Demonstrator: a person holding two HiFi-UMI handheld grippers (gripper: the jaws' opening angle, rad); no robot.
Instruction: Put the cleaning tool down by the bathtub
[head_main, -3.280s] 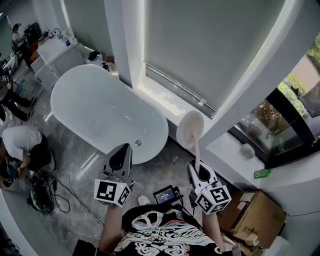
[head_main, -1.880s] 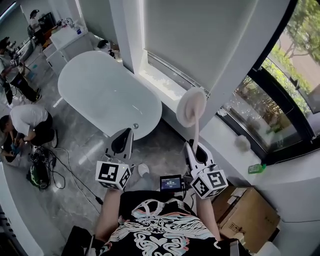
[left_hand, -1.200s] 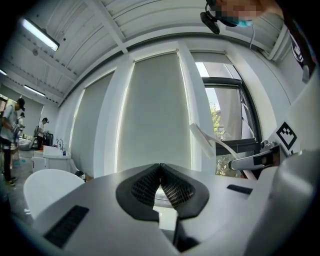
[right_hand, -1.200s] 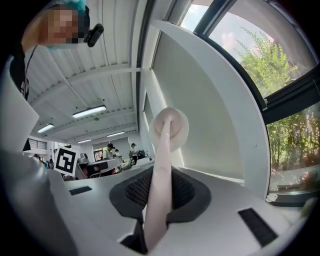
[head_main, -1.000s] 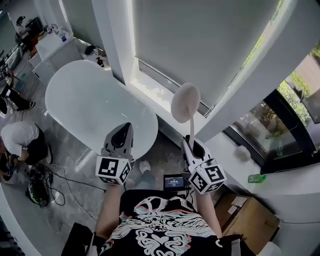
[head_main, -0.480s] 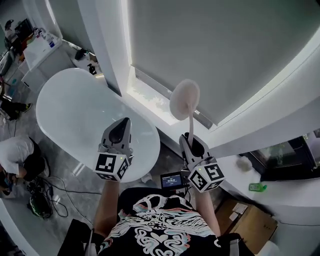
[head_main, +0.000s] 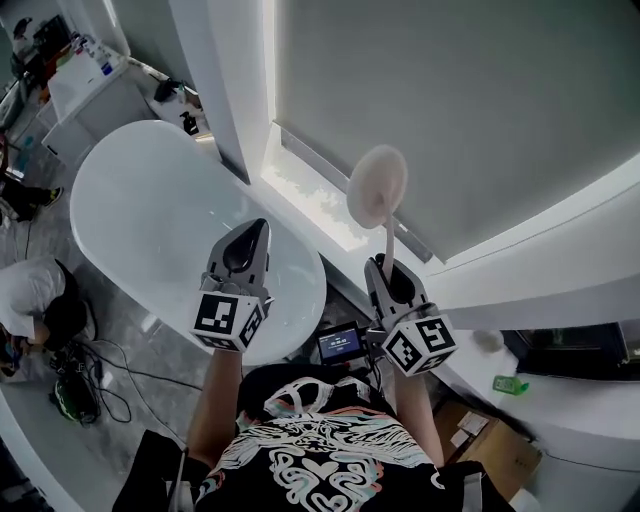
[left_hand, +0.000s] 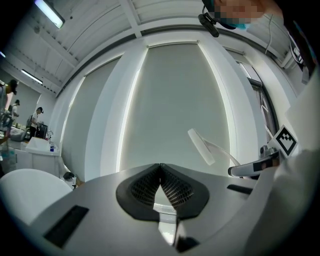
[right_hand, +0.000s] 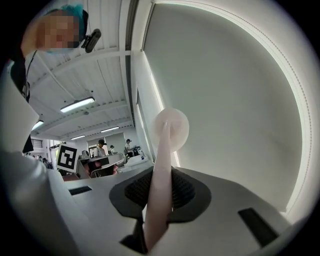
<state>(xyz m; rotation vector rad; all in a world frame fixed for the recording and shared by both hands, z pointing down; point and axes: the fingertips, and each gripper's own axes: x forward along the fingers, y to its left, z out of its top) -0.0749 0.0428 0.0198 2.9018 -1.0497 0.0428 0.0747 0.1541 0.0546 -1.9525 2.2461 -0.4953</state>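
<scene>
Cleaning tool (head_main: 380, 195), a pale round pad on a slim handle, is clamped in the right hand-held gripper (head_main: 388, 272). The right gripper view shows the handle pinched betw. both ribbed pads, running up & away to the disc head. This gripper is approx. level and the tool is held aloft, pad in front of the grey blind (head_main: 450, 100) and above the lit window ledge (head_main: 310, 195). Left hand-held gripper (head_main: 247, 235) is clenched on nothing: jaws meet tip to tip in its own view, no obj. betw. them. It hovers over the near end of the bathtub (head_main: 140, 210). Tub is white & oval, lying left of & below the tool. Grey floor (head_main: 125, 345) runs alongside the tub, w/ another person (head_main: 35, 305) crouched far left, well apart. Step in hand, my read: carry phase, since the tool is not yet down & touches no resting surface. Next move prob. calls for lowering the right gripper to the floor beside the tub. Then tip the tool so it lies flat or leans on the tub wall, & let go only once it is supported. Left gripper should keep clear.
</scene>
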